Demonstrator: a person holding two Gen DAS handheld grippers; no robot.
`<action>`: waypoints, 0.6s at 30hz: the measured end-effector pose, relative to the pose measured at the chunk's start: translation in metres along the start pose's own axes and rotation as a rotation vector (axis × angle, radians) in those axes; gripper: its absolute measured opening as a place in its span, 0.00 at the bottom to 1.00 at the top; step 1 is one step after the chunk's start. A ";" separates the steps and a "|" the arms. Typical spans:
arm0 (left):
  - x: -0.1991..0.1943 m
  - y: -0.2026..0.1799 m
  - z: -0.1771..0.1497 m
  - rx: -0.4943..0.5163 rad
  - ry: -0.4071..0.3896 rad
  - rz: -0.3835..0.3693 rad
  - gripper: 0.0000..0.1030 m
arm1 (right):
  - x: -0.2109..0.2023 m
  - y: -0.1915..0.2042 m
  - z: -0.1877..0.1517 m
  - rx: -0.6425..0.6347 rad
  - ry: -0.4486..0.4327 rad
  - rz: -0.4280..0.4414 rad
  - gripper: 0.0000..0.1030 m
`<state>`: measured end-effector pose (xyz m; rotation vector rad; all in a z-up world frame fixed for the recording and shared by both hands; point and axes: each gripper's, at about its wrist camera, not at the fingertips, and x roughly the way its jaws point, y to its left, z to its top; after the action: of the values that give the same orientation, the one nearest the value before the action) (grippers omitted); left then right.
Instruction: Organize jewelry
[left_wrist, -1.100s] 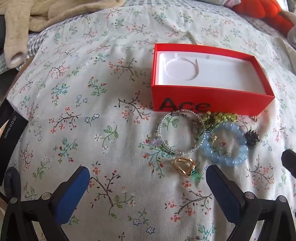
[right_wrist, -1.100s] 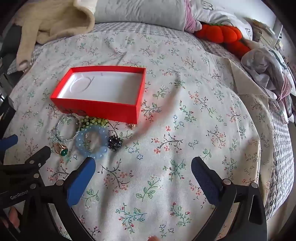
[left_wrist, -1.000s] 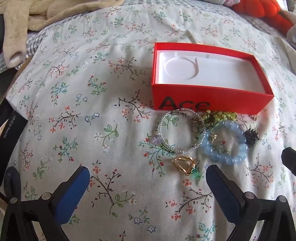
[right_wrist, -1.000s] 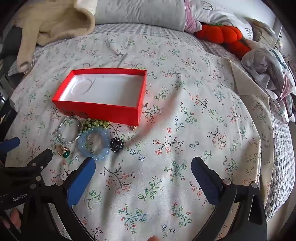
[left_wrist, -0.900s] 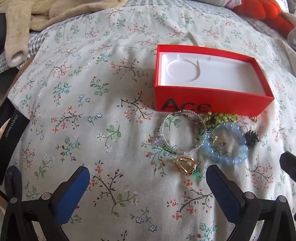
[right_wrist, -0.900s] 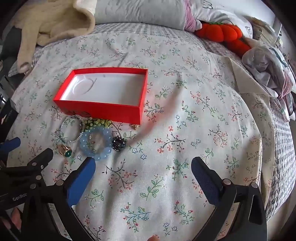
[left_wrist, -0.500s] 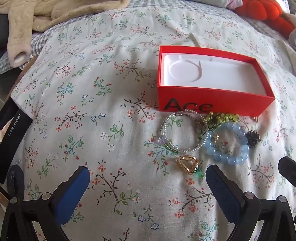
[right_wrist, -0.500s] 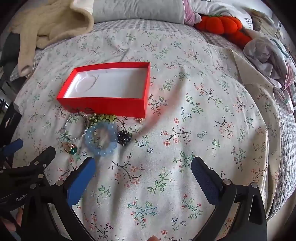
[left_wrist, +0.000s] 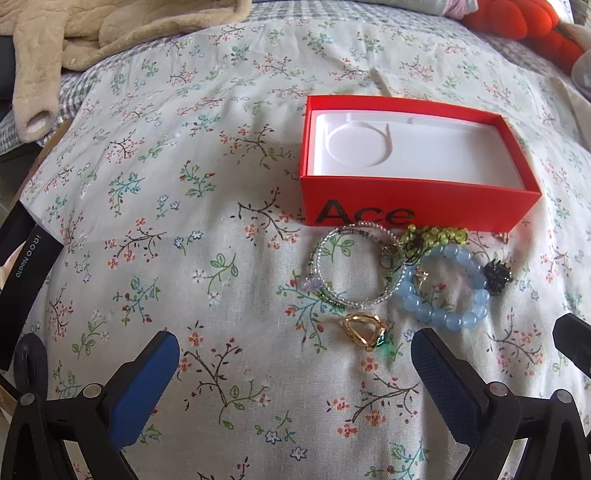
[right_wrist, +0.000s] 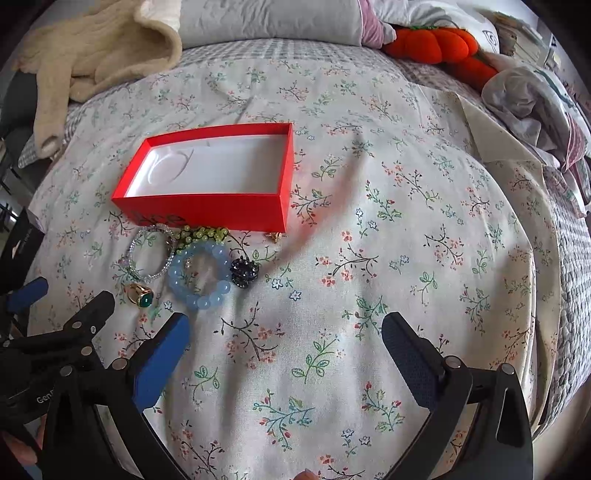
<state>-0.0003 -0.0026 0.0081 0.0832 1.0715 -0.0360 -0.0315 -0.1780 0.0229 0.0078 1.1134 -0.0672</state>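
Note:
An open red box (left_wrist: 421, 201) with a white insert lies on the floral bedspread; it also shows in the right wrist view (right_wrist: 207, 210). In front of it lie a clear beaded bracelet (left_wrist: 354, 269), a blue bead bracelet (left_wrist: 448, 291) (right_wrist: 199, 275), a green bead string (left_wrist: 437, 236), a gold ring with a green stone (left_wrist: 364, 330) (right_wrist: 139, 293), a black flower piece (left_wrist: 496, 277) (right_wrist: 243, 273) and a small gold piece (right_wrist: 274, 236). My left gripper (left_wrist: 295, 365) is open, just short of the ring. My right gripper (right_wrist: 284, 354) is open, right of the jewelry.
A beige fleece garment (right_wrist: 96, 55) lies at the back left. An orange plush pumpkin (right_wrist: 432, 44) and crumpled clothes (right_wrist: 535, 103) sit at the back right. A black box (left_wrist: 22, 266) lies at the bed's left edge.
Both grippers have crept forward toward the box and jewelry, which now look larger and closer. Both stay open. The jewelry and box have not moved.

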 end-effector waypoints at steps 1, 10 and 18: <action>-0.001 0.001 -0.004 -0.001 -0.004 0.000 1.00 | 0.000 0.000 0.000 0.000 -0.001 0.000 1.00; -0.003 0.001 -0.004 0.003 -0.008 0.000 1.00 | 0.000 0.000 0.000 0.005 0.000 0.002 1.00; -0.002 0.000 -0.004 0.002 -0.008 0.001 1.00 | 0.001 0.001 0.000 0.006 -0.001 0.001 1.00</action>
<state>-0.0047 -0.0021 0.0084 0.0850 1.0630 -0.0361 -0.0314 -0.1773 0.0221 0.0134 1.1123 -0.0697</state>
